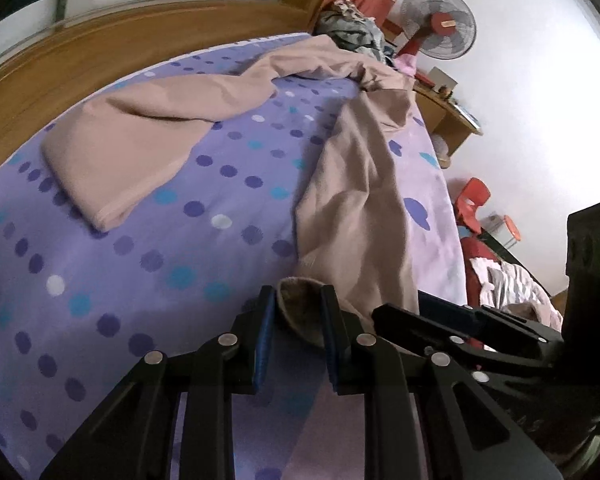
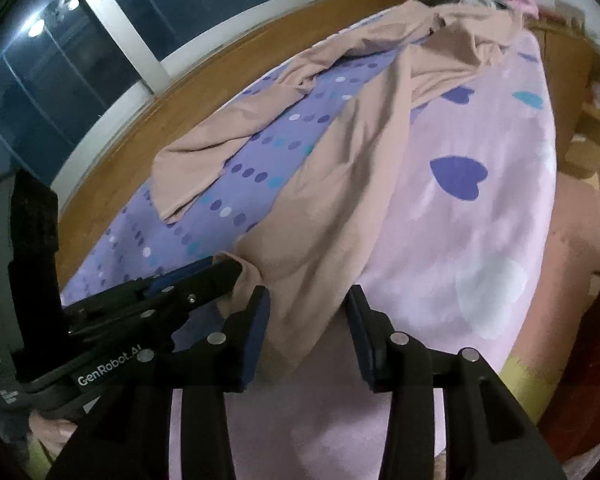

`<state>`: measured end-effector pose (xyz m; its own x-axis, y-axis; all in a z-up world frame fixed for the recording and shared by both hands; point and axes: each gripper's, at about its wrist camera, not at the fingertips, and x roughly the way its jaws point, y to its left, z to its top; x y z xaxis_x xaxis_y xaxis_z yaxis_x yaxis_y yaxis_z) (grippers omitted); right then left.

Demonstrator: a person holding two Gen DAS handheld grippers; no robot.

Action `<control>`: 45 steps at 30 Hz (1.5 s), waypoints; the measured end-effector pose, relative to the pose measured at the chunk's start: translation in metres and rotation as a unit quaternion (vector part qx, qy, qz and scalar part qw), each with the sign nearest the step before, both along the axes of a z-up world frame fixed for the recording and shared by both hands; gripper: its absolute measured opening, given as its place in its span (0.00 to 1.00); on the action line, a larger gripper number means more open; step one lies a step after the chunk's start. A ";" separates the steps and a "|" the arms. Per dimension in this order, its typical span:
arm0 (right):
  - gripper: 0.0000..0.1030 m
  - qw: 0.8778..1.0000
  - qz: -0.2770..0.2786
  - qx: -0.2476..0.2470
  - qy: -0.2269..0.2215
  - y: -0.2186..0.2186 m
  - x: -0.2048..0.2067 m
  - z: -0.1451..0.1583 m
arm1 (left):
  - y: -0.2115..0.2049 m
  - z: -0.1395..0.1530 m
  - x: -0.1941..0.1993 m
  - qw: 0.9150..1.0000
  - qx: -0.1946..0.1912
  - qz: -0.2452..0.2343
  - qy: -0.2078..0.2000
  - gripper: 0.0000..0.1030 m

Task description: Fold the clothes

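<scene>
Nearest to us, the left gripper (image 1: 298, 300) has its jaws closed on the hem of the beige trousers (image 1: 356, 184), a bunched bit of cloth pinched between the two blue pads. In the right wrist view we see that same gripper from the side, coming in from the left with the cloth edge clamped at its tip. Our right gripper (image 2: 308, 300) has its jaws apart, straddling the same trouser leg just beside the left one; the cloth passes between the fingers, and we cannot tell whether they touch it.

From there the trousers run away from us across the bed (image 1: 148, 240). The held leg lies along the line where the purple dotted sheet meets a pink sheet (image 2: 480, 240) printed with hearts. The other leg (image 1: 112, 152) is spread off to the left over the dotted sheet, its cuff lying flat and well apart from the held one. The waist end is crumpled at the far side of the bed.

Beyond it sits a heap of grey clothes (image 1: 348, 28), with a wooden headboard (image 1: 100, 48) behind. In the left wrist view a standing fan (image 1: 440, 24) is at the far right, near a small wooden table (image 1: 448, 112).
</scene>
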<state>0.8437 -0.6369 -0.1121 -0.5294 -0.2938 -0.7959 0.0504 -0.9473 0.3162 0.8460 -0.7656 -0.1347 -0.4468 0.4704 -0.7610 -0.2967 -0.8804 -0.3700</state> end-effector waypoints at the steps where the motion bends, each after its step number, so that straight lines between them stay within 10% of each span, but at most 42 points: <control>1: 0.24 1.000 -0.003 0.011 0.004 -0.001 0.000 0.000 | 0.001 0.000 0.000 1.000 0.002 -0.006 0.000 0.20; 7: 0.15 1.000 -0.024 -0.012 -0.014 0.005 0.006 -0.003 | 0.002 0.002 0.009 0.999 -0.002 -0.040 -0.006 0.24; 16: 0.34 1.000 -0.025 -0.008 -0.013 -0.004 0.010 -0.003 | -0.002 -0.004 -0.002 0.999 0.040 -0.017 0.007 0.21; 21: 0.02 1.000 -0.020 0.014 0.006 -0.007 0.000 -0.001 | -0.006 0.003 -0.007 0.997 0.082 -0.007 0.005 0.10; 33: 0.02 0.982 0.034 0.003 0.188 -0.007 0.129 0.147 | -0.028 0.122 0.109 0.980 0.166 -0.020 0.111 0.03; 45: 0.04 0.995 0.084 0.035 0.036 -0.011 0.141 0.065 | -0.032 0.074 0.160 0.993 0.114 -0.005 0.034 0.03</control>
